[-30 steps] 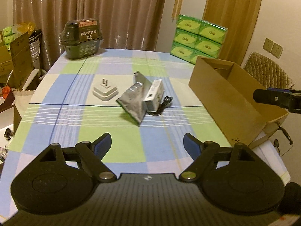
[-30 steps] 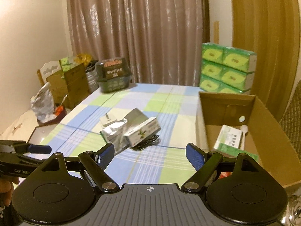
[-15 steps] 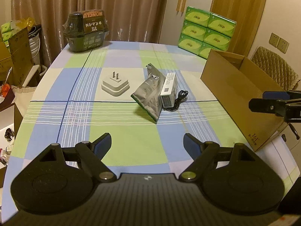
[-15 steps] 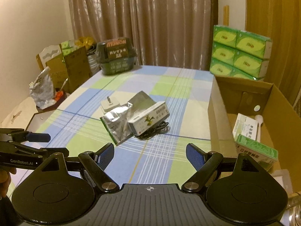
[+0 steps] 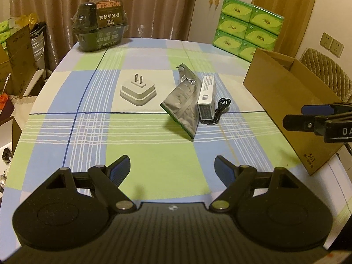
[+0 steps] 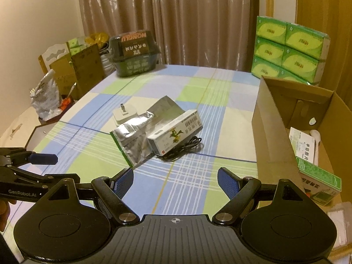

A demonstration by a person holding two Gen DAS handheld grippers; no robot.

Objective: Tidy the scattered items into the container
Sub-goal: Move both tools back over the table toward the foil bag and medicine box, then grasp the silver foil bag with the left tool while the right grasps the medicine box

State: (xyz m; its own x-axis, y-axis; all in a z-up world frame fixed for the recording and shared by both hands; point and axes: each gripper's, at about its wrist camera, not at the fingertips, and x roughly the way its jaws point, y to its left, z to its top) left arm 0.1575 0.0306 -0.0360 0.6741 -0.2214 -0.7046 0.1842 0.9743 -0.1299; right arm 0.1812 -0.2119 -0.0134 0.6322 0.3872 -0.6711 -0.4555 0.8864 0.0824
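On the checked tablecloth lie a white plug adapter [image 5: 138, 92] [image 6: 123, 115], a silver foil pouch [image 5: 183, 101] [image 6: 136, 138], a white medicine box [image 5: 206, 98] [image 6: 176, 134] and a coiled black cable [image 5: 220, 110] [image 6: 184, 149]. The open cardboard box [image 5: 283, 101] [image 6: 272, 136] stands on the right and holds several packets and a white spoon [image 6: 315, 140]. My left gripper [image 5: 172, 168] is open over the near table, well short of the items. My right gripper [image 6: 175, 180] is open too, nothing between its fingers, just short of the pouch and cable.
A dark green packaged tub [image 5: 101, 25] [image 6: 134, 54] sits at the table's far edge. Stacked green tissue packs [image 5: 246, 27] [image 6: 290, 48] stand behind the box. Cartons and bags [image 6: 72, 70] crowd the floor left of the table. A quilted chair [image 5: 325, 72] stands beyond the box.
Both grippers have moved forward and lower toward the table; the items now look closer and larger. Neither gripper's opening has changed, and the items lie where they were.
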